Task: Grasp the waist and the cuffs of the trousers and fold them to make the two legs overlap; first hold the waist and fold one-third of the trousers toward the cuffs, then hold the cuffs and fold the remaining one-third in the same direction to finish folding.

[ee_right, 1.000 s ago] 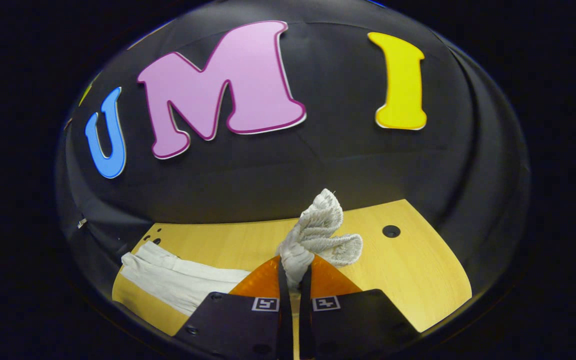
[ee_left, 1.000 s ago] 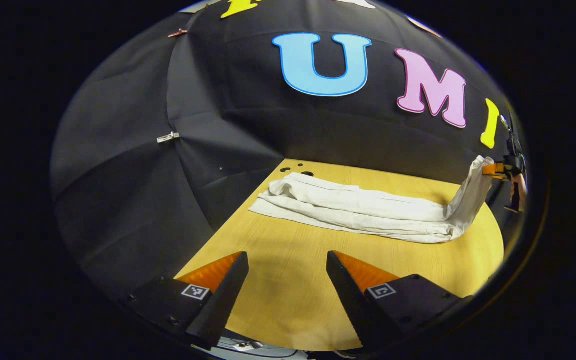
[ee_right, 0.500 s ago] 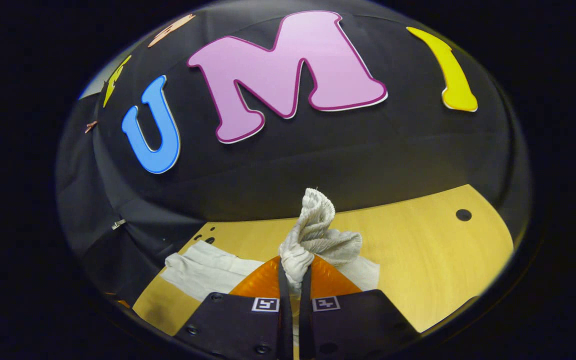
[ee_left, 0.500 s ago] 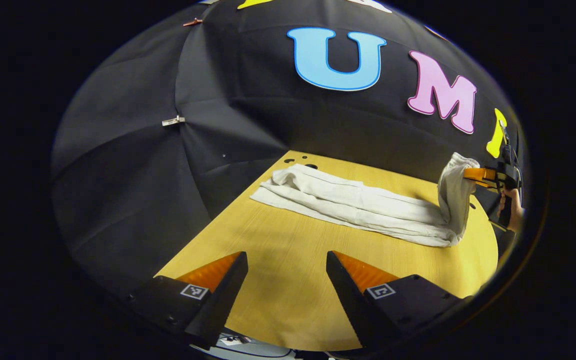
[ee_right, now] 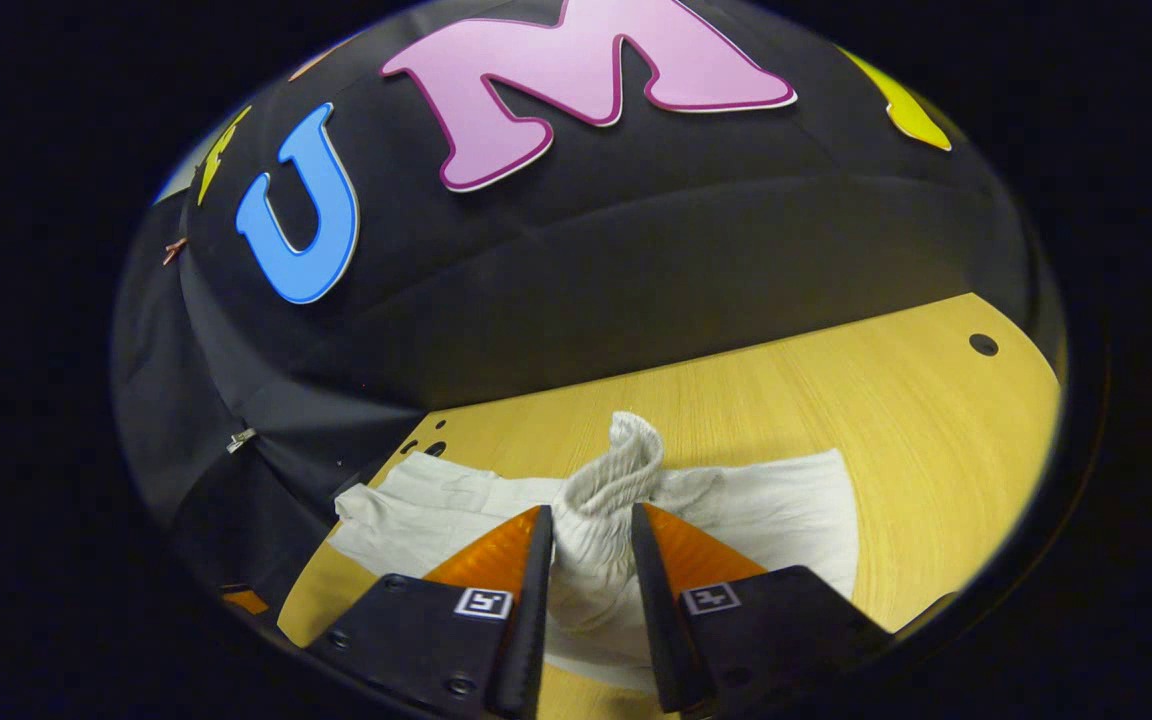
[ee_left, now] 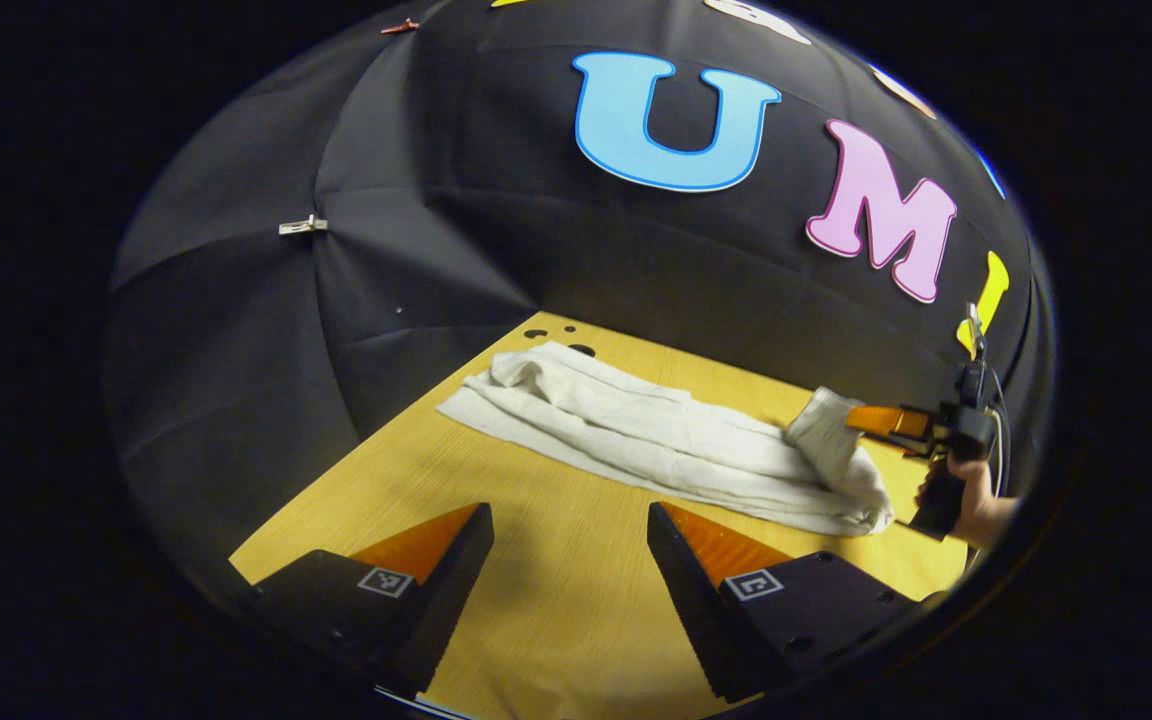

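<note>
Left gripper view alone shows a hand (ee_left: 976, 500) behind folded trousers (ee_left: 656, 440).

Yellow wood-grain table (ee_left: 556, 600), with small round holes near its far edge; white trousers (ee_left: 636, 435) lying lengthwise across it, one end folded over.

The white trousers (ee_left: 656, 440) lie stretched long and flat on the worktop (ee_left: 556, 620), well ahead of the left tongs (ee_left: 566, 560). One end is doubled back over the rest, its bunched ribbed edge (ee_right: 604, 500) standing up between the spread fingers of the right tongs (ee_right: 588, 560).
</note>
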A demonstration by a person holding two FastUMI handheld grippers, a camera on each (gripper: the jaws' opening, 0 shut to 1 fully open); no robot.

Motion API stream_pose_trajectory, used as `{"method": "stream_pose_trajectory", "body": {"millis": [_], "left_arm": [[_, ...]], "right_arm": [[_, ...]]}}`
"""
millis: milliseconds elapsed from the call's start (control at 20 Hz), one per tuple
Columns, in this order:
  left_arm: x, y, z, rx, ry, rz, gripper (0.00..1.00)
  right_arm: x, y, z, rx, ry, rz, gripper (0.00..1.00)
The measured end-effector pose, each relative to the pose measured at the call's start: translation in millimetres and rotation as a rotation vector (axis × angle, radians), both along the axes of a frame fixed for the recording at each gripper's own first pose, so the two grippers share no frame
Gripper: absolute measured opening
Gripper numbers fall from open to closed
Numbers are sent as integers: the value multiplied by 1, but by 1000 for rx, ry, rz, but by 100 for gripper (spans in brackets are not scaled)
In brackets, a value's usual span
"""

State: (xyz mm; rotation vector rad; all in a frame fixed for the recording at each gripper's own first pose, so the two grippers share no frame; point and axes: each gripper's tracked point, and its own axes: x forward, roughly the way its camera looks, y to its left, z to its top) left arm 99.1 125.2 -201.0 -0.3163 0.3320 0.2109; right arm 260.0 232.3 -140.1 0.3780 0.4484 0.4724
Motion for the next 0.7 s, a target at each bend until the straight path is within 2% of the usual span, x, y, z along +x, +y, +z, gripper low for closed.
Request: {"method": "stream_pose_trajectory", "body": {"millis": [50, 100, 150, 200, 250, 400, 450, 500, 700], "left_arm": [[6, 2, -1, -2, 0, 1, 97], [10, 6, 0, -3, 0, 7, 97], [14, 10, 2, -8, -6, 14, 97], [18, 15, 5, -14, -15, 23, 97], [21, 22, 9, -19, -25, 36, 97], [37, 50, 13, -8, -44, 77, 97], [42, 61, 14, 2, -45, 92, 97], [48, 72, 13, 12, -44, 105, 97], [76, 109, 9, -16, -53, 144, 97]], "right_arm": [[-5, 5, -5, 3, 6, 9, 57], [-9, 8, -10, -2, 17, 20, 52], [-15, 9, -14, -13, 27, 28, 83], [-18, 10, -16, -24, 26, 33, 87], [-22, 7, -12, -38, 17, 34, 98], [-32, -12, 0, -89, -30, 13, 98], [-34, -22, 5, -102, -41, 2, 85], [-35, -32, 9, -115, -52, -14, 98], [-45, -94, 21, -198, -80, -98, 98]]}}
